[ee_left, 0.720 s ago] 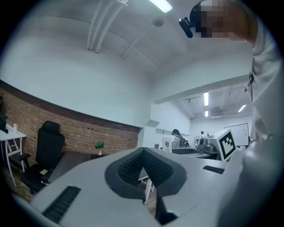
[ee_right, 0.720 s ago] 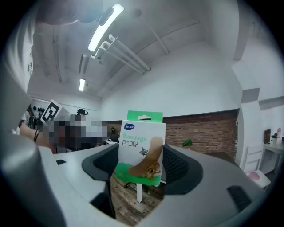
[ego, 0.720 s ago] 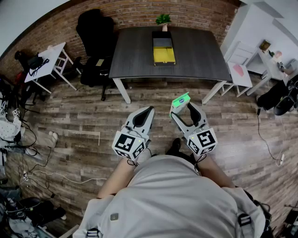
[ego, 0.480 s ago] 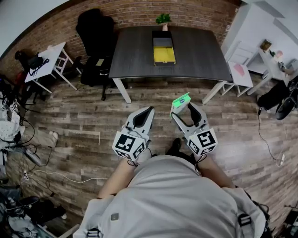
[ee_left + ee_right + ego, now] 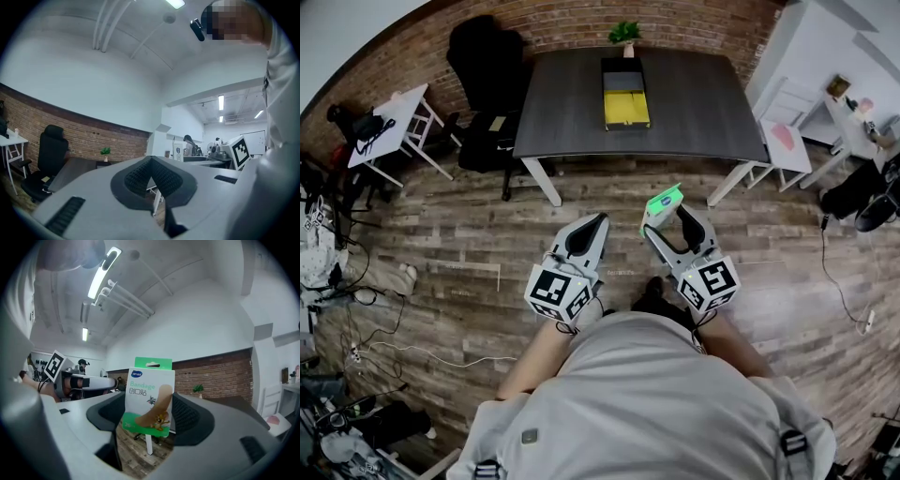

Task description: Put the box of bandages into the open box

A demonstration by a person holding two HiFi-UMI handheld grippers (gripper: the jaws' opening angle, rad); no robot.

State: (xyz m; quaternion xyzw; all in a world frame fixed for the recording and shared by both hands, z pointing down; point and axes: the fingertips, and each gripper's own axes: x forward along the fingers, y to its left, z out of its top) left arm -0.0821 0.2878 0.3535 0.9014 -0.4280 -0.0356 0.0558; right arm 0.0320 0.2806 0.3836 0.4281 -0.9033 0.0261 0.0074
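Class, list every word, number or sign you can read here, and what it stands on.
"Bandage": front of the bandage box.
"创口贴": same box, just below.
Blue logo at its top, number at its lower left: too small to read.
Cube markers: patterns only, no words.

Table (image 5: 572, 103), open box (image 5: 625, 94) slightly closer

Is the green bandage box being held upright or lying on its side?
Upright, near enough. The bandage box stands between the fingers of the right gripper, hang tab on top and its print reading almost level.
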